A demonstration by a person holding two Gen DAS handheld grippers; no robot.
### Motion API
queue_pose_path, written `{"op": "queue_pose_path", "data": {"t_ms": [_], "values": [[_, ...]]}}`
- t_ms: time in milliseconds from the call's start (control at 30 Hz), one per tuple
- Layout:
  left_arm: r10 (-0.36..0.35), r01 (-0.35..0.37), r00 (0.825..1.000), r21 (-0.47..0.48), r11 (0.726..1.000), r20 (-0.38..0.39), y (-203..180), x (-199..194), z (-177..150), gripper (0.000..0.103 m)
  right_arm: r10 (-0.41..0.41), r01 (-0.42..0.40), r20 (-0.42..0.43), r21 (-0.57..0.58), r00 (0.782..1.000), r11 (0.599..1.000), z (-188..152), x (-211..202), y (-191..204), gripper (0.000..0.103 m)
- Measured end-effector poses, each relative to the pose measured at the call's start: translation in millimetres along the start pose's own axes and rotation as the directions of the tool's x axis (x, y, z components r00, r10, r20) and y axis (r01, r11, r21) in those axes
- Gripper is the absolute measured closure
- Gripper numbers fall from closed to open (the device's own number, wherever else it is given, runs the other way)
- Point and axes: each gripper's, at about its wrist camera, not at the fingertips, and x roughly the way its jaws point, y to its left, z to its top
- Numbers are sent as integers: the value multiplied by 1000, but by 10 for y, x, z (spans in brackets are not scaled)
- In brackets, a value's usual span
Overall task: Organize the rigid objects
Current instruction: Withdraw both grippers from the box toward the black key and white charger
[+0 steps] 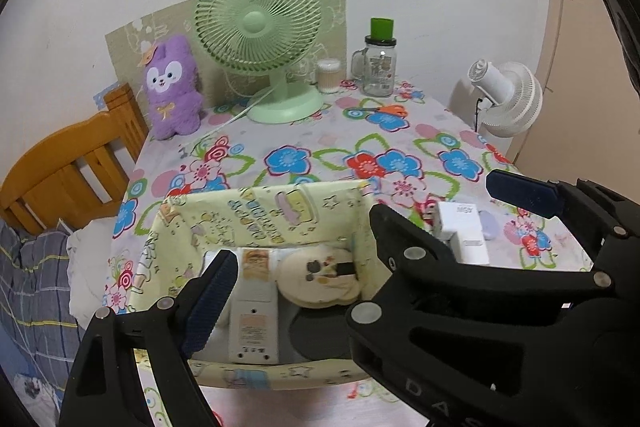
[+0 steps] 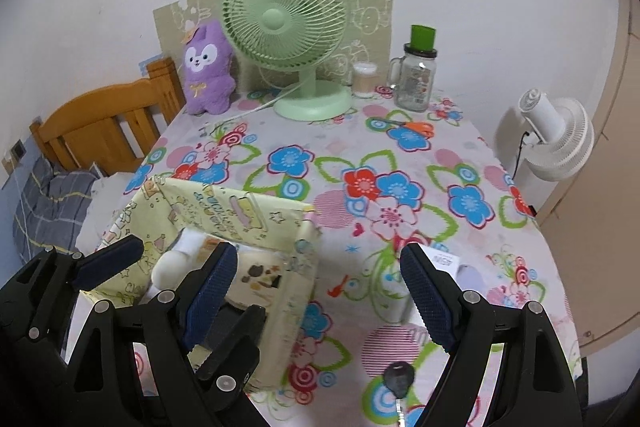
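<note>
Right hand-held gripper wide open, empty | left hand-held gripper open over fabric bin | white charger near counter's right edge | I judge it light, stiff, slick; pinch flat sides.

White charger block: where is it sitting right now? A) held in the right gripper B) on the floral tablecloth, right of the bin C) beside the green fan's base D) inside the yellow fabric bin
B: the white charger block lies on the floral tablecloth, outside the yellow fabric bin, with neither gripper touching it.
</note>
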Motion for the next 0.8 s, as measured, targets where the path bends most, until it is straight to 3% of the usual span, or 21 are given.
{"op": "queue_pose_path", "data": {"t_ms": [800], "values": [[-74, 72, 997, 95, 993, 19, -864, -125, 19, 13, -82, 78, 39, 87, 996, 993, -251, -414, -837, 17]]}}
